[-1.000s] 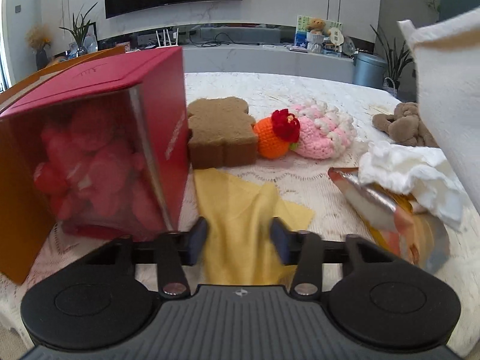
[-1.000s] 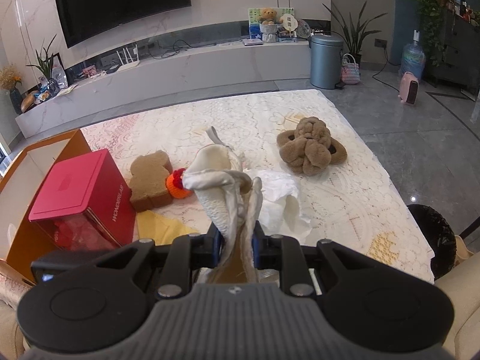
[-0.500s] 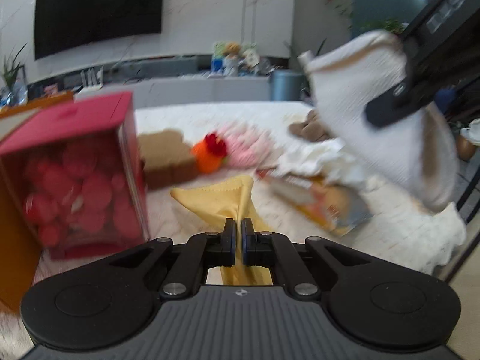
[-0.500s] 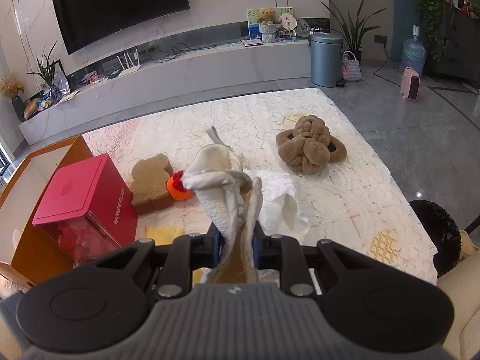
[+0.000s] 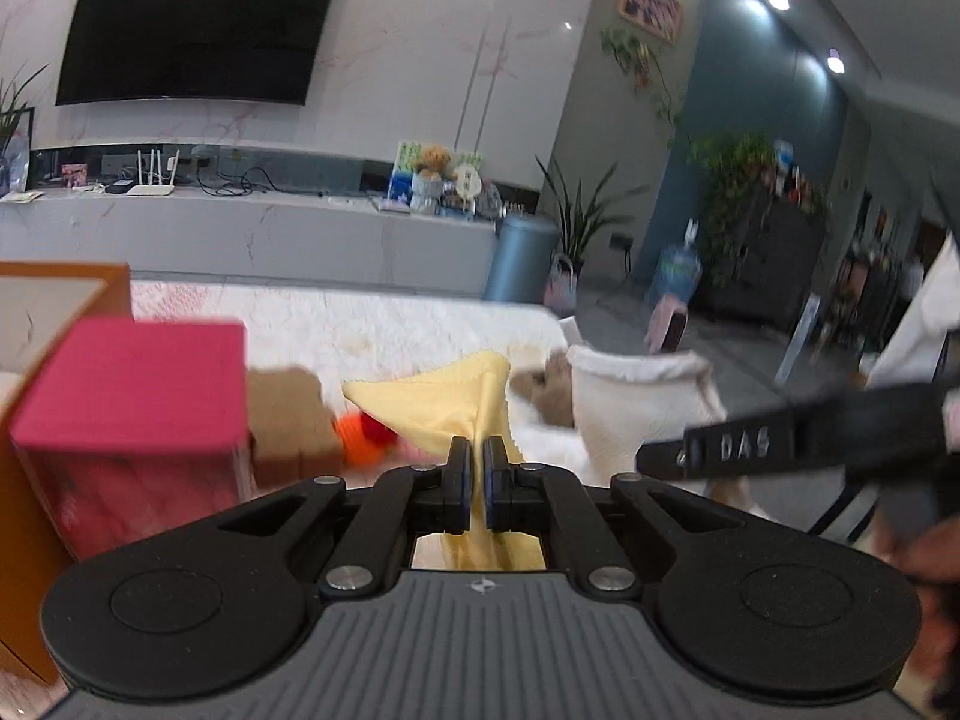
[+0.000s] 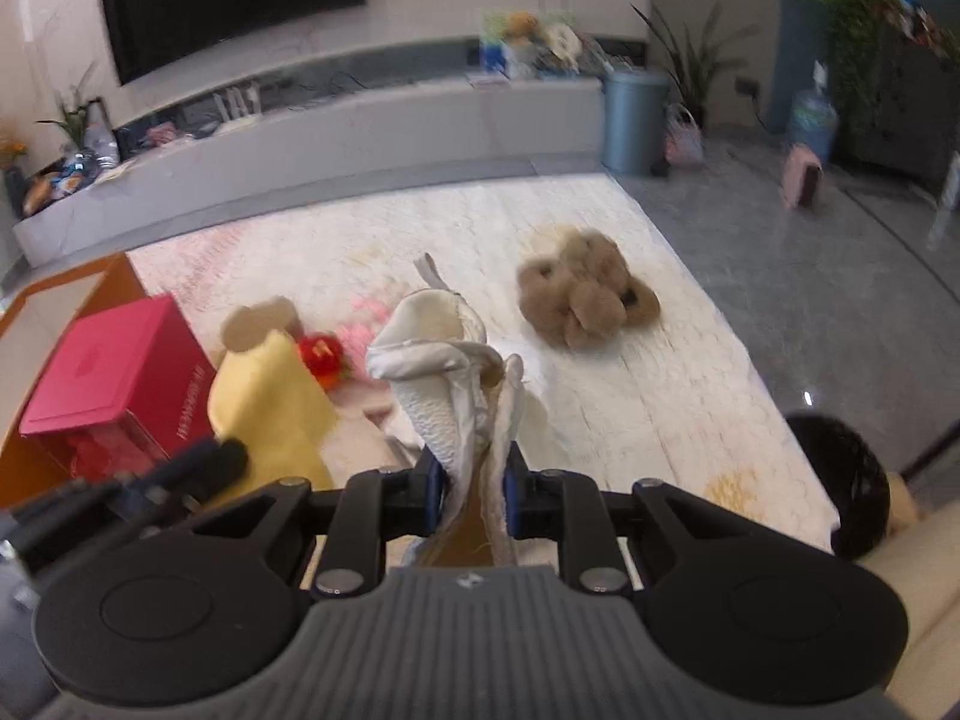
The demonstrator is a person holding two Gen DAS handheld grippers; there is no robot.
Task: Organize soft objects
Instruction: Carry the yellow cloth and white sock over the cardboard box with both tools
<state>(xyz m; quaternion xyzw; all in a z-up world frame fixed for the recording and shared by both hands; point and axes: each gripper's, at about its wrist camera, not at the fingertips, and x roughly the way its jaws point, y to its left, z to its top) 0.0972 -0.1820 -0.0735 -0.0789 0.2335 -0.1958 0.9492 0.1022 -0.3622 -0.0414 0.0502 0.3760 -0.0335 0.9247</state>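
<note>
My left gripper (image 5: 477,450) is shut on a yellow cloth (image 5: 447,399), lifted off the table; the same yellow cloth (image 6: 270,402) hangs at the left in the right wrist view. My right gripper (image 6: 474,468) is shut on a cream fabric bag (image 6: 444,372), held up above the table. That cream bag (image 5: 636,402) shows right of the yellow cloth in the left wrist view. On the table lie a brown bread-shaped plush (image 6: 258,321), an orange and red crochet toy (image 6: 324,354), a pink crochet toy (image 6: 366,318) and a brown plush (image 6: 585,294).
A red box (image 6: 114,372) with a clear front stands at the left, against an orange box (image 6: 66,294). White crumpled cloth (image 6: 540,384) lies under the bag. The lace-covered table (image 6: 660,396) ends at the right, with a black bin (image 6: 852,486) beside it.
My left gripper closed on the yellow cloth and rose with it off the table, tilting up. The right gripper kept still with the cream bag.
</note>
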